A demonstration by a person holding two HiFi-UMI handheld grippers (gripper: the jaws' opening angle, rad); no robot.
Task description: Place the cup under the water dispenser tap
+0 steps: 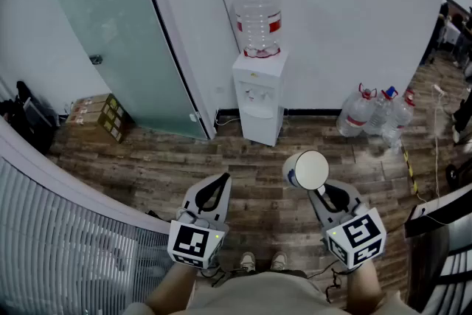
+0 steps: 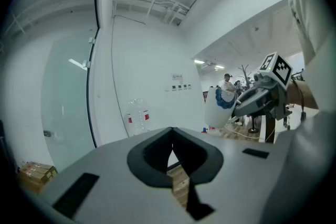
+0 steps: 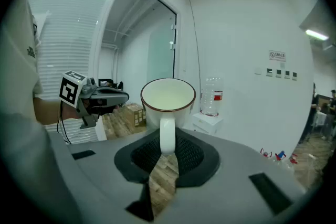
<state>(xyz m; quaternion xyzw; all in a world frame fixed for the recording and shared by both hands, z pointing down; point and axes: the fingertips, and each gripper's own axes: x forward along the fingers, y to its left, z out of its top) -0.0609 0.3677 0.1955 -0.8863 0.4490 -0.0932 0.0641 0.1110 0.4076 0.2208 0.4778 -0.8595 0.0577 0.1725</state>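
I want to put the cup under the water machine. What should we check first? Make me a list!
1. Grip: ok. The right gripper is shut on the handle of the white cup with a brown rim.
2. Cup empty: ok. Its inside shows bare white.
3. Other hand: ok. The left gripper is shut, holds nothing and is off to the cup's side.
4. Cup under tap: not ok. The white water dispenser stands away across the wooden floor.
5. Water in the clear bottle on top: cannot tell.
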